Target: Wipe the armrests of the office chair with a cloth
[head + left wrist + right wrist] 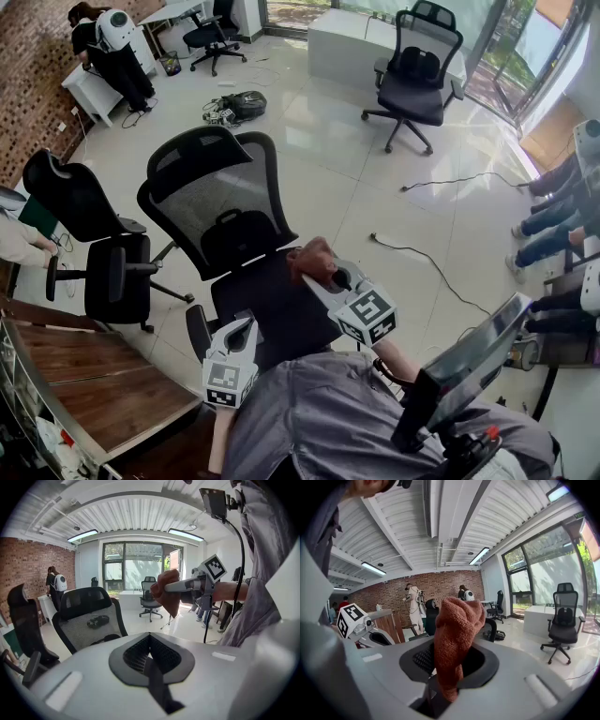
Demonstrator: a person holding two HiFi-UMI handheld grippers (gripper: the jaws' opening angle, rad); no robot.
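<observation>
I counted four chairs in the room, and the nearest, a mesh-backed office chair (225, 216), stood right in front of the person holding the two grippers. Over its seat, close to the foot of its backrest on the person's right side, the right gripper (317, 270) held both jaws clamped on one rust-coloured cloth (309, 259), which bunched up past the fingertips. I couldn't tell whether the cloth touched the chair. The left gripper (246, 330) hung over the near left corner of that same seat, just beside what looked like one black armrest (196, 330), and its jaws were pressed together with nothing between them. A second black chair (89, 248) stood just to the left of the office chair, a third chair (417, 70) well beyond it to the right, and a fourth chair (214, 33) far behind it. Two cables (459, 180) trailed over the pale floor to the right of the office chair, and one black bag (239, 103) lay on the floor behind it. One person with a white backpack (108, 47) stood far beyond it to the left, and a wooden table (103, 375) sat at its near left
</observation>
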